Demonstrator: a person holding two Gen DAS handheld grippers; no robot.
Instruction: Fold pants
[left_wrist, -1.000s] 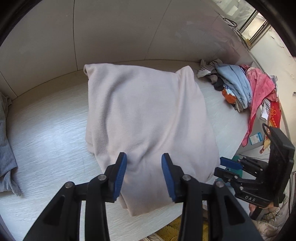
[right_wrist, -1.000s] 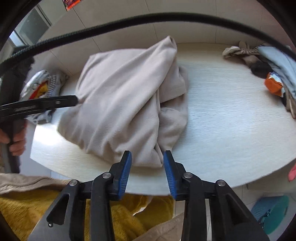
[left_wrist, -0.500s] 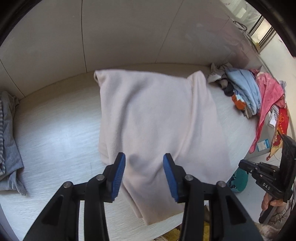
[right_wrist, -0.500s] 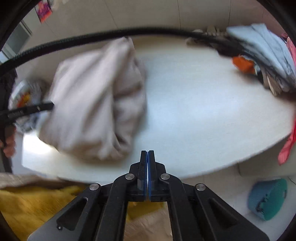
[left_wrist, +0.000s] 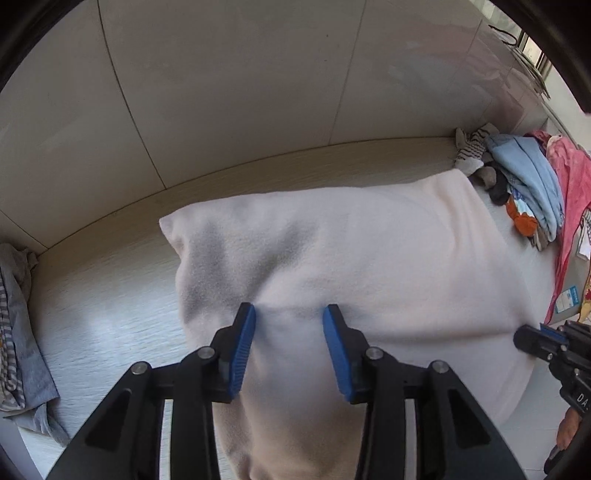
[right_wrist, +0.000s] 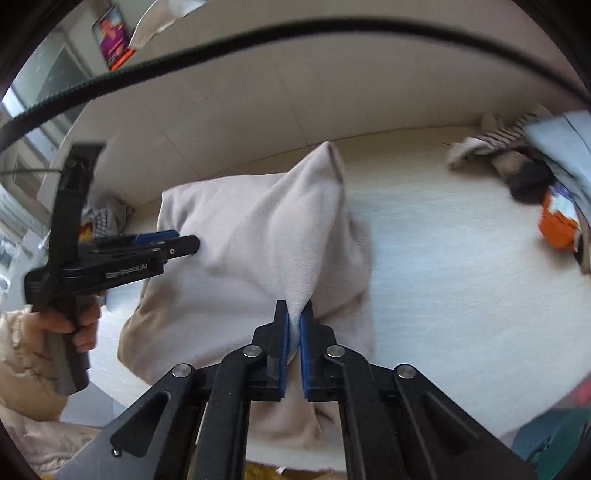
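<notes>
The pants (left_wrist: 354, 266) are a pale beige fleece, soft and thick, folded into a wide bundle that lies in the middle of the white tabletop (left_wrist: 103, 317) and hangs a little over its front edge. The right gripper (right_wrist: 294, 325) is clenched on a raised fold of this cloth. The left gripper (left_wrist: 289, 325) is closing slightly, with cloth between its blue pads (left_wrist: 242, 350) (whether they press it I cannot tell). Its side reads "GenRobot.AI".
</notes>
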